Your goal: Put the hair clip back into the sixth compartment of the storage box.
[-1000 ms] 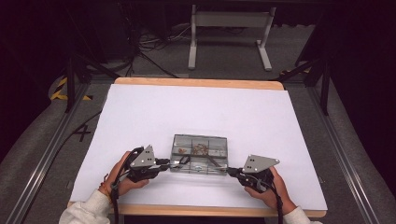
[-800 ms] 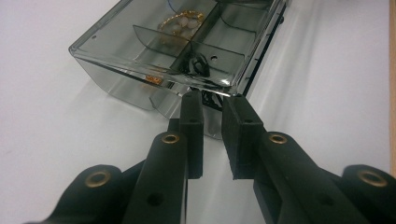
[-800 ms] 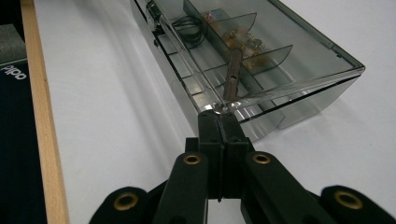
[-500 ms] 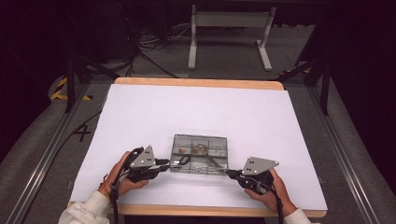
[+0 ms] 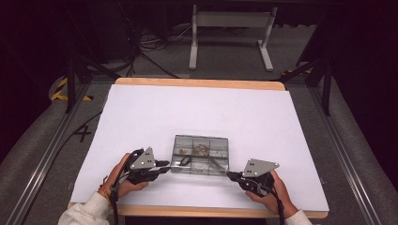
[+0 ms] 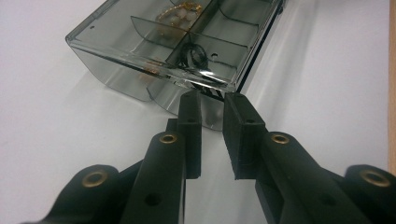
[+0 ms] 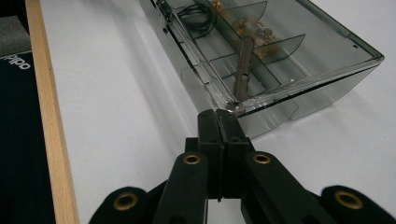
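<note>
A clear, smoky plastic box point(image 5: 201, 138) with several compartments lies on the white table near the front edge. It holds gold trinkets point(image 6: 180, 13), a black loop point(image 6: 194, 54) and a brown rod point(image 7: 243, 70). My left gripper point(image 5: 165, 165) points at the box's left front corner point(image 6: 116, 79). Its jaws point(image 6: 210, 100) stand a little apart, tips at the box's rim, and no pad visibly presses on it. My right gripper point(image 5: 230, 175) is shut, its tips point(image 7: 219, 114) touching the box's right front corner point(image 7: 327, 88). Whether they pinch the lid's thin edge I cannot tell.
The white tabletop point(image 5: 187, 108) stretches wide behind and beside the box. Its wooden front edge point(image 7: 46, 121) runs close behind my right gripper. Past the table's far edge, a grey metal stand point(image 5: 230, 28) and cables lie on the dark floor.
</note>
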Demonstrator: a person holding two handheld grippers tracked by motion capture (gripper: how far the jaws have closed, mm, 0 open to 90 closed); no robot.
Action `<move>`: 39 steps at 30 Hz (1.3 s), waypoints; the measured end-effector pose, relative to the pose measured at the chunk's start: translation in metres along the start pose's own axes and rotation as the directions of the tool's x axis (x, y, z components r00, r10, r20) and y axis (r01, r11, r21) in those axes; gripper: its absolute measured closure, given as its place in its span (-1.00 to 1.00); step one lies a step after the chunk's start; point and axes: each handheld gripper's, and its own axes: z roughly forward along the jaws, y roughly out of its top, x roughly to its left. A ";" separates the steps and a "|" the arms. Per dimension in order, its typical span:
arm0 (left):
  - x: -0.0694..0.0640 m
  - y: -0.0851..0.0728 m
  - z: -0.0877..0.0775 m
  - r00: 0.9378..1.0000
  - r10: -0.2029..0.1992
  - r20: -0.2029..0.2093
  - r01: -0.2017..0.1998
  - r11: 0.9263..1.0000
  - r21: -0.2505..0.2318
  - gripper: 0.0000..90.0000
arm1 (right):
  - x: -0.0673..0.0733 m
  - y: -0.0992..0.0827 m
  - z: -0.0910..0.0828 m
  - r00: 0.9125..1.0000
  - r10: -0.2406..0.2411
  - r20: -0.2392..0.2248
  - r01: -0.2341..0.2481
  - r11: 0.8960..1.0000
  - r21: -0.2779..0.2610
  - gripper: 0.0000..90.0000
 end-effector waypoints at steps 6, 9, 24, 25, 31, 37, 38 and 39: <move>-0.001 -0.002 -0.001 1.000 0.002 0.007 -0.002 1.000 0.000 0.71 | 0.001 0.000 0.001 1.000 -0.007 -0.001 0.007 1.000 0.009 1.00; -0.001 -0.001 -0.001 1.000 0.005 0.006 -0.005 1.000 0.001 0.71 | 0.002 0.000 0.002 1.000 -0.006 -0.004 0.006 1.000 0.007 1.00; -0.005 -0.003 0.007 1.000 0.017 0.016 -0.018 0.999 0.035 0.69 | 0.002 -0.005 0.002 1.000 -0.005 0.006 0.005 1.000 0.025 0.99; -0.004 -0.004 0.008 1.000 0.019 0.016 -0.020 0.999 0.040 0.69 | 0.001 -0.006 0.002 1.000 -0.005 0.013 0.004 1.000 0.026 0.99; -0.002 -0.006 0.014 1.000 0.013 0.028 -0.014 0.999 0.052 0.66 | -0.001 -0.007 0.003 1.000 -0.001 0.014 0.001 1.000 0.024 1.00; -0.002 -0.008 0.016 0.999 0.007 0.038 -0.009 0.998 0.062 0.68 | -0.002 -0.008 0.005 1.000 -0.001 0.005 0.001 0.999 0.033 1.00; -0.002 -0.008 0.017 0.999 0.003 0.036 -0.005 0.998 0.059 0.68 | -0.002 -0.008 0.006 1.000 -0.004 0.003 0.004 0.999 0.034 1.00; -0.002 -0.008 0.017 0.999 0.008 0.038 -0.010 0.998 0.056 0.68 | -0.002 -0.008 0.006 1.000 -0.003 0.004 0.003 0.999 0.036 1.00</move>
